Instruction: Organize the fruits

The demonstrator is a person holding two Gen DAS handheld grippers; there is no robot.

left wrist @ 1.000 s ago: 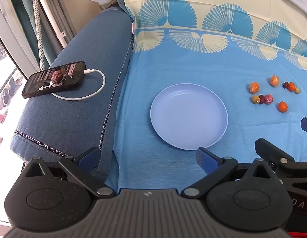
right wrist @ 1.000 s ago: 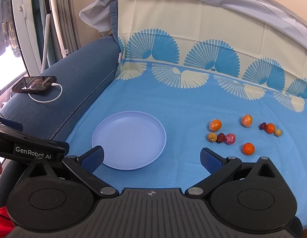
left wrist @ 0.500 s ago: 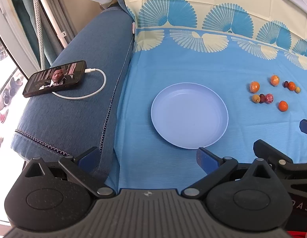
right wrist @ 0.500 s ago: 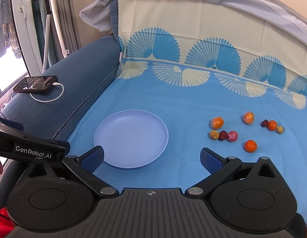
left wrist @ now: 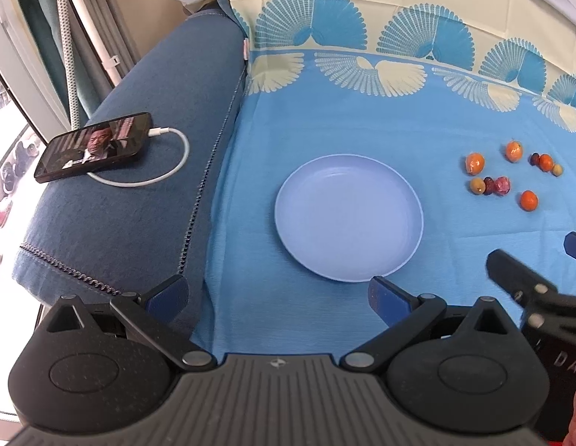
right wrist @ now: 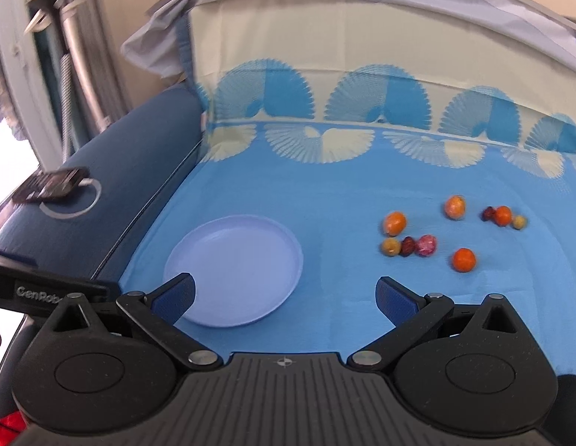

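Observation:
An empty pale blue plate (left wrist: 348,219) (right wrist: 234,267) lies on the blue patterned cloth. To its right several small fruits are scattered: an orange one (right wrist: 463,259) nearest, a pink one (right wrist: 426,245), a dark red one (right wrist: 407,246), a yellow one (right wrist: 390,246), and more orange ones (right wrist: 395,222) behind. The same cluster of fruits (left wrist: 490,185) shows far right in the left wrist view. My left gripper (left wrist: 278,295) is open, short of the plate's near rim. My right gripper (right wrist: 284,297) is open and empty, over the plate's right edge, short of the fruits.
A phone (left wrist: 93,146) with a white charging cable (left wrist: 169,163) rests on the dark blue sofa arm (left wrist: 146,193) at left. The cloth runs up the sofa back (right wrist: 362,55). A window and blinds (left wrist: 24,37) stand beyond the sofa arm.
The right gripper has moved forward and rightward toward the fruits; its view is now blurred by motion. The left gripper has barely shifted. Both stay open.

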